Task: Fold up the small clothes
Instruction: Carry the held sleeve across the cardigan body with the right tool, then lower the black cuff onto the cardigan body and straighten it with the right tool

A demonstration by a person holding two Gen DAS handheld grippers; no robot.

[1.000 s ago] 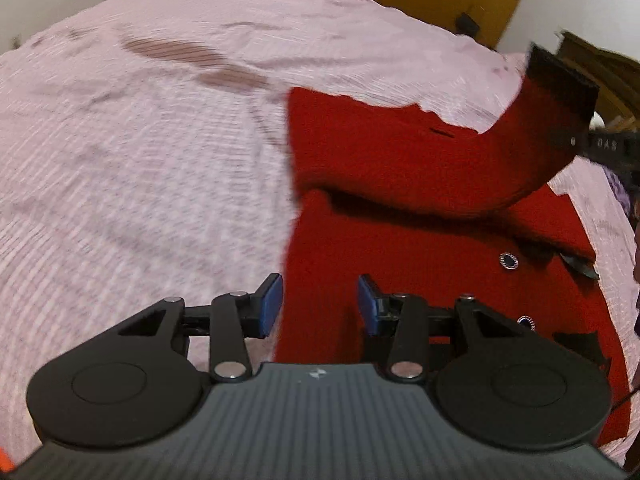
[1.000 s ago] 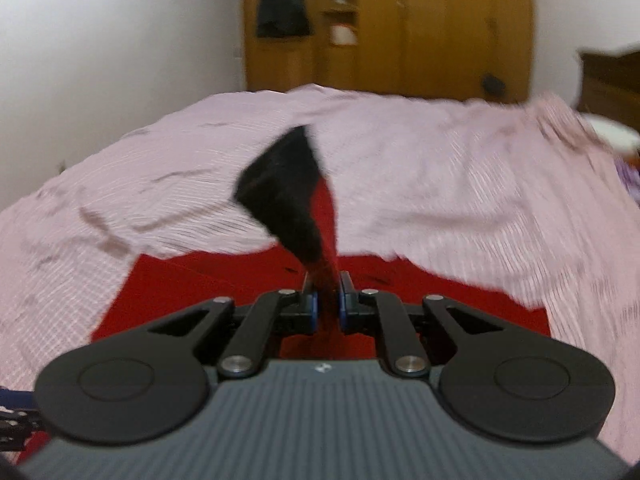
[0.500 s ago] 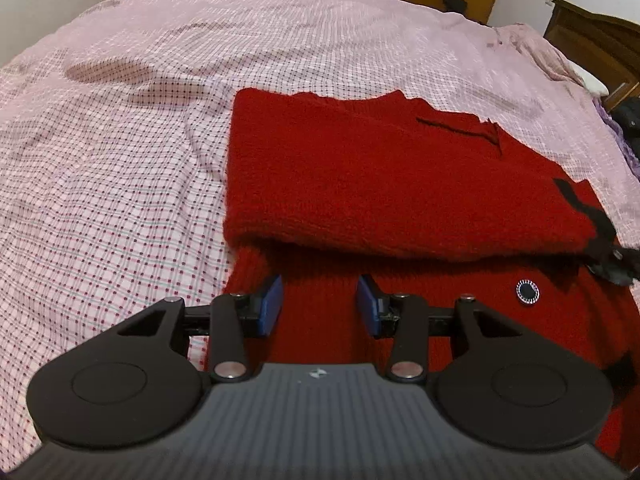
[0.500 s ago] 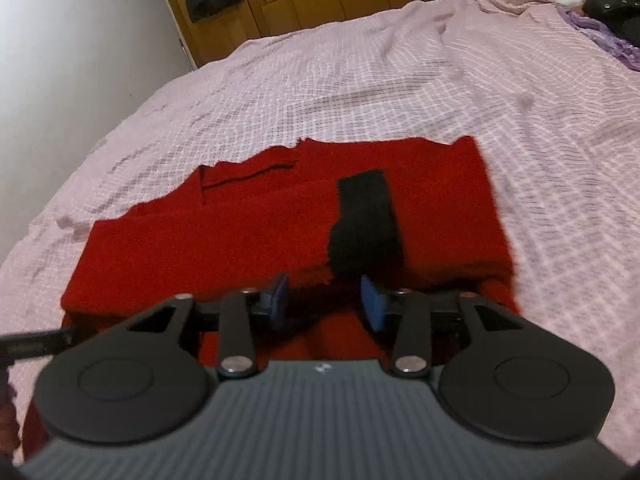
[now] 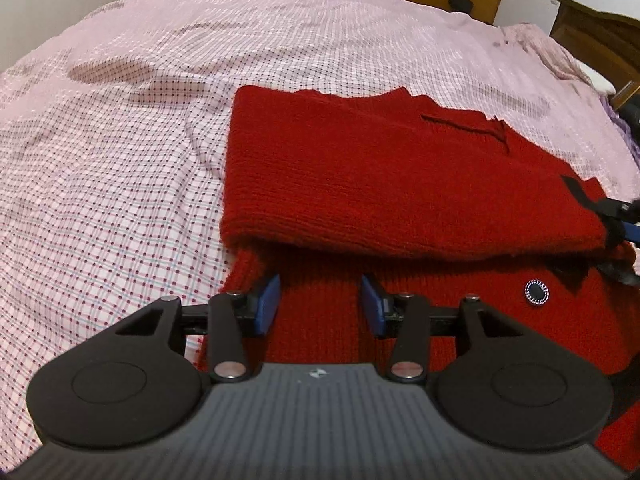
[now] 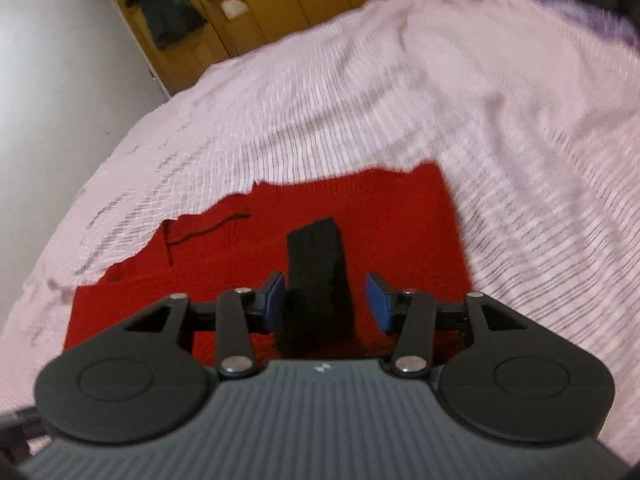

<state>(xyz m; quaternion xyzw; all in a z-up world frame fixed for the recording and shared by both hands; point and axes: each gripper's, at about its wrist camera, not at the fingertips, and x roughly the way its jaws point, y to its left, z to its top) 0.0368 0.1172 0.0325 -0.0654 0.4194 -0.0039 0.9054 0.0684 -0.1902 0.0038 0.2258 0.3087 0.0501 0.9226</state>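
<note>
A red knitted cardigan [image 5: 400, 184] lies on the bed, its sleeve folded flat across the body. My left gripper [image 5: 320, 304] hovers over the cardigan's near left part; its jaws are opening, with the knit below them and nothing gripped. In the right wrist view the same cardigan [image 6: 380, 216] shows the sleeve's black cuff [image 6: 316, 276] lying on the red knit. My right gripper [image 6: 325, 306] has its jaws opening around the cuff, which lies between them, and the pads do not press on it. The right gripper's tip [image 5: 628, 228] shows at the left view's right edge.
A pink checked bedsheet [image 5: 120, 160] covers the bed all around the cardigan. Wooden wardrobes [image 6: 256, 4] stand beyond the far edge, with a dark garment [image 6: 168, 12] hanging there. A dark wooden headboard [image 5: 600, 44] is at the right. A round button [image 5: 537, 292] sits on the cardigan front.
The right gripper carried the sleeve over the cardigan, lowered it flat and opened, letting the black cuff go. The left gripper moved in toward the cardigan's near left edge.
</note>
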